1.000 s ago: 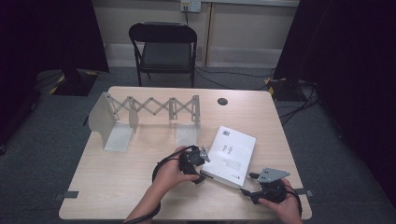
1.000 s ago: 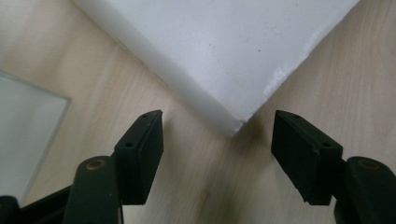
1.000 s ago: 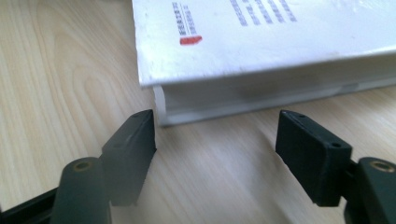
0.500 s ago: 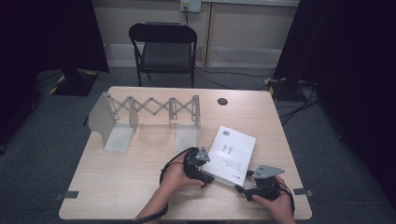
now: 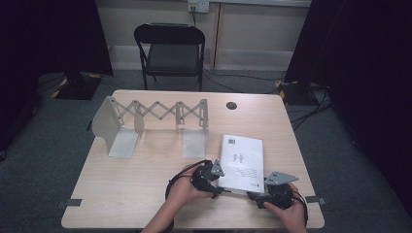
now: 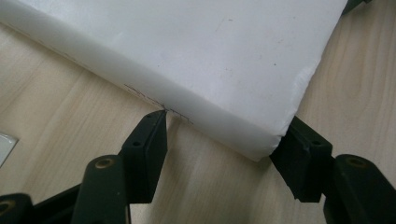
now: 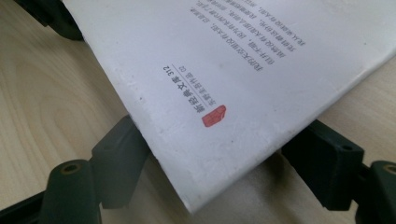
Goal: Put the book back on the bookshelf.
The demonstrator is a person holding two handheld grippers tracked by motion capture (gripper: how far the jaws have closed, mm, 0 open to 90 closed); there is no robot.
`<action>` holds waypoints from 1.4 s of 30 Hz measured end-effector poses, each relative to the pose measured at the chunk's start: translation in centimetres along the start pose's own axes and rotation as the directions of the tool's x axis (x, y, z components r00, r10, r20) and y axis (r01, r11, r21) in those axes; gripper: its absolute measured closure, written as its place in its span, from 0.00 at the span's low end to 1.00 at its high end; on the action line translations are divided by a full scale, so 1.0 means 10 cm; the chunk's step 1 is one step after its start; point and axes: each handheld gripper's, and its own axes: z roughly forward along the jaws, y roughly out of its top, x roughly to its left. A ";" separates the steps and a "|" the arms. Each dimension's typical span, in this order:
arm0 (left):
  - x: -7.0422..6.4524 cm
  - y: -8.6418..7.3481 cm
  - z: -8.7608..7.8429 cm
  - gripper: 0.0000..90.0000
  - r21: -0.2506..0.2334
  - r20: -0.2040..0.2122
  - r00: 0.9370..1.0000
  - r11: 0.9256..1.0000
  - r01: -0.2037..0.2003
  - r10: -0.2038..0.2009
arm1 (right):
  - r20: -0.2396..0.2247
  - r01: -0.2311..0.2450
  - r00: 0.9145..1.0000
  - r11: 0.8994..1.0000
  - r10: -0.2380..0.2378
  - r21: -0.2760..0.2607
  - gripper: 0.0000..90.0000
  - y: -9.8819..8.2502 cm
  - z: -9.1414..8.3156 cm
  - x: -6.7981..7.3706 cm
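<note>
Two grippers at the near corners of a white book on the table

The left gripper [image 5: 214, 182] had just been closing its jaws on the book's [image 5: 241, 162] near-left corner — one tip touched the page edge, the other pressed the corner end. The book lay flat on the wooden table [image 5: 145, 179], near the front edge. The right gripper [image 5: 265, 196] bracketed the near-right corner — whether it was clamped I could not tell.

— What's that white book [image 7: 261, 84] made of?
— Paper, with a smooth cover of slight sheen, scuffed near the corner.
— And the table [image 5: 145, 194]?
— Pale wood grain, matt. The folding rack [image 5: 155, 114] looks like dull grey metal, and the gripper's fingers [image 6: 144, 154] are matt black plastic.
</note>
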 end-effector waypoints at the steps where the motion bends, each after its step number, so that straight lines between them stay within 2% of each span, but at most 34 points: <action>1: 0.00 0.01 0.00 0.43 0.008 -0.001 1.000 1.000 -0.010 0.010 | 0.004 0.005 1.000 1.000 -0.005 0.008 0.28 0.01 -0.01 0.01; 6: 0.00 0.05 -0.02 0.43 0.050 0.012 0.999 0.998 -0.050 0.049 | -0.007 0.003 1.000 1.000 -0.003 -0.002 0.35 0.03 -0.06 -0.01; 7: 0.01 0.05 -0.02 0.43 0.049 0.015 0.999 0.997 -0.053 0.052 | -0.016 0.000 1.000 1.000 0.000 -0.009 0.38 0.04 -0.08 -0.02; 9: 0.02 0.04 -0.03 0.44 0.042 0.011 0.997 0.996 -0.083 0.082 | -0.031 -0.004 1.000 0.999 0.003 -0.037 0.46 0.04 -0.14 -0.02; 11: 0.02 0.05 -0.09 0.44 0.026 -0.002 0.998 0.997 -0.066 0.066 | -0.035 0.001 0.999 0.998 -0.002 -0.056 0.50 0.05 -0.19 -0.02; 12: 0.03 0.07 -0.16 0.43 0.001 -0.015 0.997 0.998 -0.071 0.071 | -0.035 0.002 0.999 0.998 -0.004 -0.061 0.53 0.06 -0.20 -0.02; 14: 0.02 0.13 -0.26 0.40 -0.003 -0.016 0.997 0.998 -0.069 0.069 | -0.035 0.001 0.999 0.997 -0.003 -0.076 0.58 0.07 -0.24 -0.02; 15: 0.00 0.16 -0.27 0.40 0.008 -0.022 0.996 0.996 -0.084 0.085 | -0.036 0.001 0.999 0.997 -0.004 -0.079 0.59 0.08 -0.25 -0.02; 16: -0.03 0.21 -0.29 0.39 0.008 -0.033 0.992 0.992 -0.124 0.124 | -0.035 0.002 0.999 0.997 -0.005 -0.081 0.60 0.08 -0.25 -0.02; 18: -0.07 0.31 -0.32 0.40 -0.005 -0.009 0.991 0.991 -0.137 0.136 | -0.028 0.011 1.000 0.997 -0.013 -0.072 0.60 0.09 -0.26 -0.01; 21: -0.13 0.47 -0.37 0.40 -0.041 -0.009 0.985 0.985 -0.170 0.170 | -0.028 0.010 1.000 0.997 -0.013 -0.075 0.60 0.09 -0.26 -0.01; 23: -0.18 0.55 -0.32 0.39 -0.057 -0.012 0.979 0.978 -0.202 0.201 | -0.025 0.012 1.000 0.997 -0.014 -0.075 0.60 0.10 -0.26 0.00; 24: -0.20 0.58 -0.27 0.39 -0.070 -0.007 0.974 0.971 -0.227 0.227 | -0.024 0.009 1.000 0.997 -0.011 -0.078 0.60 0.11 -0.27 0.00; 26: -0.22 0.63 -0.18 0.38 -0.066 -0.016 0.969 0.967 -0.246 0.246 | -0.024 0.004 1.000 0.997 -0.006 -0.083 0.60 0.12 -0.27 0.00; 27: -0.22 0.64 -0.12 0.38 -0.084 0.003 0.972 0.969 -0.233 0.234 | -0.025 0.005 1.000 0.996 -0.007 -0.084 0.60 0.12 -0.27 0.00; 28: -0.23 0.64 -0.07 0.37 -0.082 0.017 0.970 0.968 -0.238 0.241 | -0.024 0.004 1.000 0.996 -0.006 -0.085 0.60 0.12 -0.28 0.00; 30: -0.26 0.65 0.03 0.29 -0.074 -0.026 0.963 0.960 -0.269 0.268 | -0.023 0.007 1.000 0.996 -0.009 -0.085 0.60 0.13 -0.28 0.00; 32: -0.27 0.67 0.07 0.20 -0.068 -0.030 0.967 0.964 -0.255 0.254 | -0.024 0.005 1.000 0.997 -0.007 -0.082 0.60 0.12 -0.27 0.00; 34: -0.29 0.70 0.11 0.17 -0.036 -0.063 0.948 0.949 -0.314 0.312 | -0.026 0.003 1.000 0.996 -0.006 -0.084 0.60 0.12 -0.27 -0.01; 38: -0.32 0.74 0.16 0.15 -0.001 -0.105 0.943 0.948 -0.318 0.316 | -0.021 0.004 1.000 0.996 -0.006 -0.090 0.60 0.13 -0.28 0.00; 39: -0.33 0.75 0.18 0.13 0.000 -0.113 0.943 0.949 -0.315 0.313 | -0.019 0.006 1.000 0.996 -0.008 -0.090 0.60 0.13 -0.28 0.01; 40: -0.33 0.75 0.21 0.09 -0.004 -0.123 0.940 0.947 -0.321 0.318 | -0.018 0.008 1.000 0.996 -0.009 -0.093 0.60 0.14 -0.28 0.01; 42: -0.32 0.74 0.26 0.05 0.011 -0.172 0.918 0.932 -0.361 0.358 | -0.017 0.004 1.000 0.996 -0.006 -0.094 0.60 0.15 -0.29 0.01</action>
